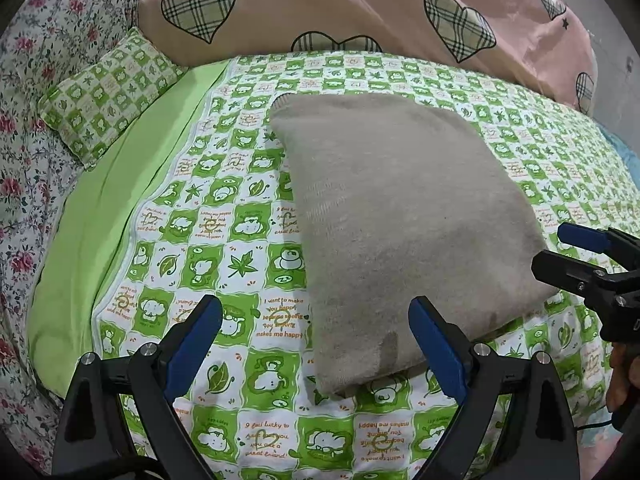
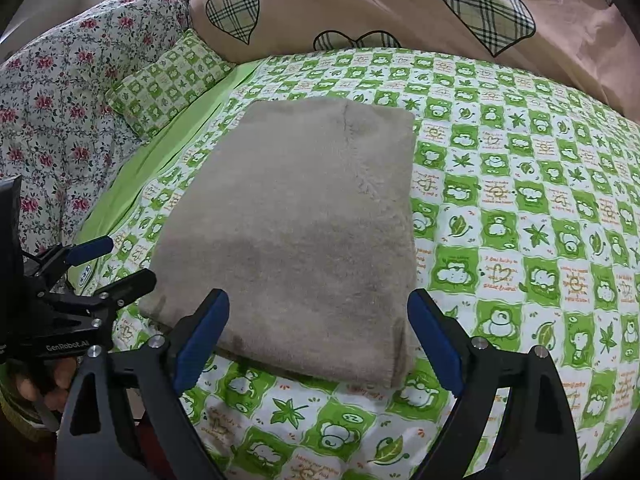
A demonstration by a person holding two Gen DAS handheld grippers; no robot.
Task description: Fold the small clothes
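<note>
A beige fuzzy garment (image 1: 404, 216) lies folded into a thick rectangle on the green checked sheet (image 1: 224, 240); it also shows in the right wrist view (image 2: 296, 240). My left gripper (image 1: 316, 332) is open and empty, hovering over the garment's near left corner. My right gripper (image 2: 318, 328) is open and empty, its jaws spread over the garment's near edge. Each gripper shows in the other's view: the right gripper (image 1: 564, 252) beside the garment's right edge, the left gripper (image 2: 120, 264) at its left corner.
A pink duvet with plaid hearts (image 1: 360, 8) is heaped at the back. A small green checked pillow (image 1: 108, 96) and a floral quilt (image 1: 28, 160) lie at the left. A plain green strip of sheet (image 1: 120, 208) runs beside the checked area.
</note>
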